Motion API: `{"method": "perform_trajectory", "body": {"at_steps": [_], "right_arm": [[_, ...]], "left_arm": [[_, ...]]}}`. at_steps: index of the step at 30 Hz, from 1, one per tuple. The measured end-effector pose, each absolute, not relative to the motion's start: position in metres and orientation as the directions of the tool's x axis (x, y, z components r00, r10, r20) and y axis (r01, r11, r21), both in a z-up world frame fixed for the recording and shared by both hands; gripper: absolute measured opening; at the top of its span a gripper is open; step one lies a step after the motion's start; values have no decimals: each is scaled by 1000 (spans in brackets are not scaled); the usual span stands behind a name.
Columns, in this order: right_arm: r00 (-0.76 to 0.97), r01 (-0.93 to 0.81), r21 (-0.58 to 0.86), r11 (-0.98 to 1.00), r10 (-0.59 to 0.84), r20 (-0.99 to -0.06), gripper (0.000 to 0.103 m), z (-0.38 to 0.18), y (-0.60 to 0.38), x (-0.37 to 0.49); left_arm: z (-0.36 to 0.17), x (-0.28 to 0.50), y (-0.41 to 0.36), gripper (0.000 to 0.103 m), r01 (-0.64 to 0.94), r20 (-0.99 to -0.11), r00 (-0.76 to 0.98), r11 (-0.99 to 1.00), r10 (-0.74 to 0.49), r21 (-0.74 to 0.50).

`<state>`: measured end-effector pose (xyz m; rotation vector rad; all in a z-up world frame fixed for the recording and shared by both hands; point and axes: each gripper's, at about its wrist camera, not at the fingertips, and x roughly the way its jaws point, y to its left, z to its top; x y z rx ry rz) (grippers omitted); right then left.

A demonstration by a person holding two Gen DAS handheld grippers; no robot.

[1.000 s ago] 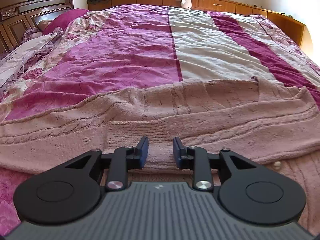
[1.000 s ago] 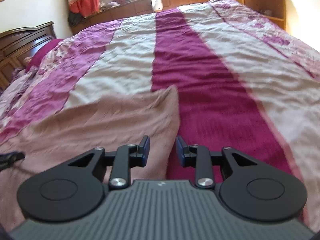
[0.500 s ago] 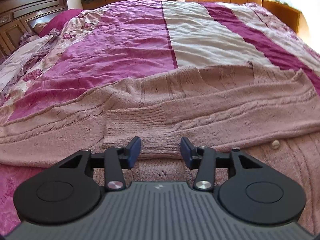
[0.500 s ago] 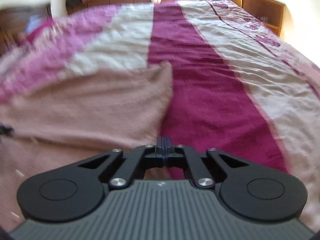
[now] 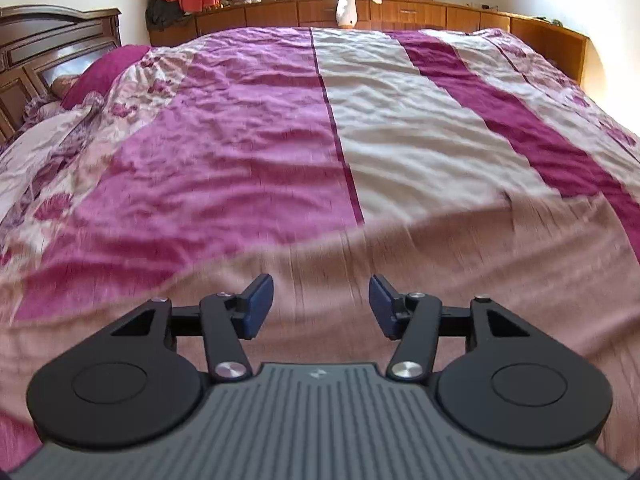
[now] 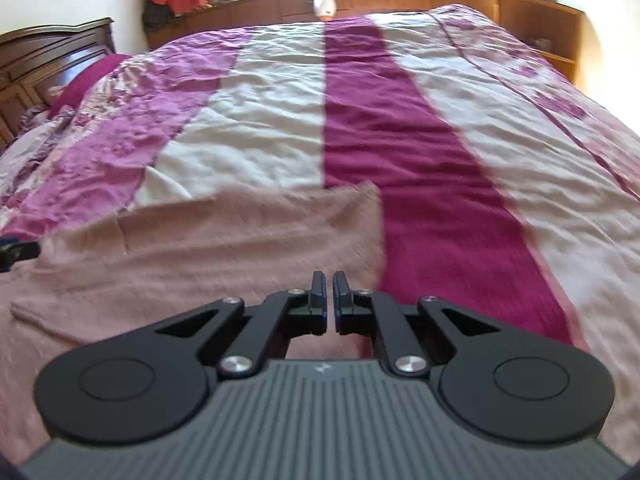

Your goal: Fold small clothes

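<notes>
Left tool: fingers now spread wide, wider than half a second ago, and empty. It has lifted; the view has risen off the pink knit sweater, which lies flat on the striped bedspread, nearest me.

Right tool: fingers nearly pressed together, a thin slit between them, nothing visibly pinched; a second ago they stood apart. It hangs over the sweater's right part, near the edge.

Judgement: a fold has just been laid and released. Sweater looks blurred, so I cannot confirm the fold lines. Next: regrasp for the following fold.
</notes>
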<state>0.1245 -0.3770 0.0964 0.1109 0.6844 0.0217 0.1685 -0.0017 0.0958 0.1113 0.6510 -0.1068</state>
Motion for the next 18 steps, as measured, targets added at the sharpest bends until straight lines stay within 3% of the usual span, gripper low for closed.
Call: {"method": "perform_trajectory", "body": {"at_steps": [6,14,15,16,18], "right_arm": [[745,-8,190,982,133,-653,8,90,-361,180],[727,-41,182,983,154,-670,9,81,-341,231],[725,-45,182,982,158,-671,16,80,-340,235],[726,-50,186,981,164,-668,42,79,-340,239],[747,-56,192,980,169,-643,81,77,-339,241]], "left_arm": [[100,226,-12,72,177,-631,770,982,-93,71],[81,290,-30,73,224,-685,717,973,-130,50],[78,296,-32,73,231,-692,708,972,-139,40],[75,299,-34,73,236,-698,701,971,-148,31],[69,305,-37,74,238,-709,687,971,-159,13]]}}
